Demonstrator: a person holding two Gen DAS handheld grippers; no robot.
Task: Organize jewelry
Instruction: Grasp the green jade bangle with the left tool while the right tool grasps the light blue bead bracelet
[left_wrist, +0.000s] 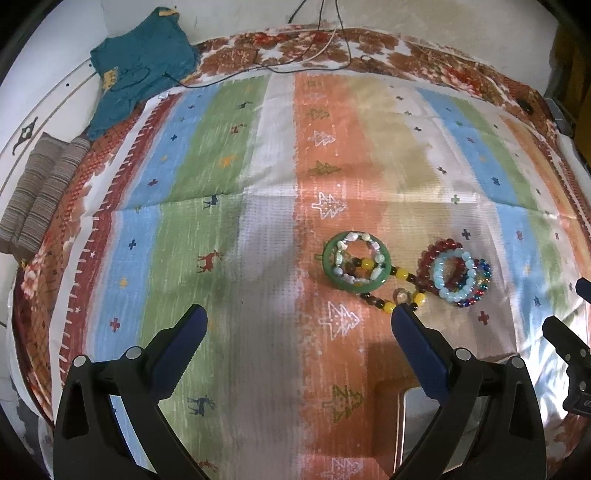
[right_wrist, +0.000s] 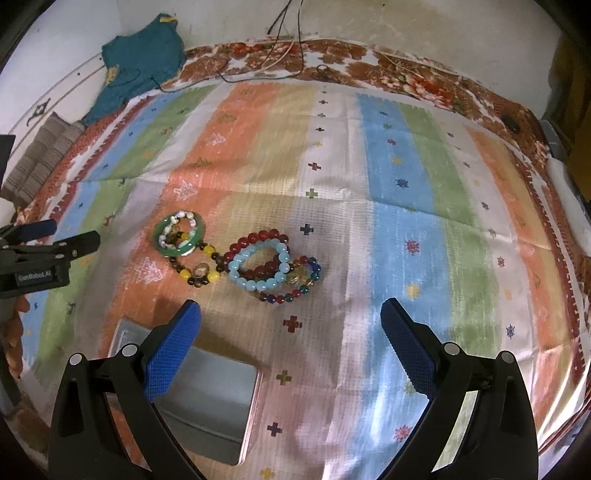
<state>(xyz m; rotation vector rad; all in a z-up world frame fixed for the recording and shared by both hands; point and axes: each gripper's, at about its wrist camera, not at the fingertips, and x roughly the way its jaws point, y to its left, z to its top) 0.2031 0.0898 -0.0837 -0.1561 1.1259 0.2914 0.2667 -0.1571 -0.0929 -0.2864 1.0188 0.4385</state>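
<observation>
Several bracelets lie in a cluster on the striped cloth. A green bangle (left_wrist: 328, 269) (right_wrist: 161, 242) rings a pale shell bracelet (right_wrist: 173, 230). A yellow and brown bead bracelet (left_wrist: 388, 304) (right_wrist: 212, 274) lies beside it. A light blue bead bracelet (left_wrist: 461, 286) (right_wrist: 255, 283) overlaps a dark red one (left_wrist: 430, 254) (right_wrist: 258, 236) and a multicoloured one (right_wrist: 295, 293). An open metal tin (right_wrist: 218, 402) (left_wrist: 413, 417) sits near me. My left gripper (left_wrist: 297, 321) is open, left of the cluster. My right gripper (right_wrist: 290, 315) is open, just short of the beads.
A teal garment (left_wrist: 140, 77) and a folded striped cloth (left_wrist: 40, 192) lie at the far left. Thin cables (left_wrist: 321, 48) trail over the far edge of the floral blanket (left_wrist: 461, 74). The right gripper (left_wrist: 569, 343) shows at the left wrist view's right edge.
</observation>
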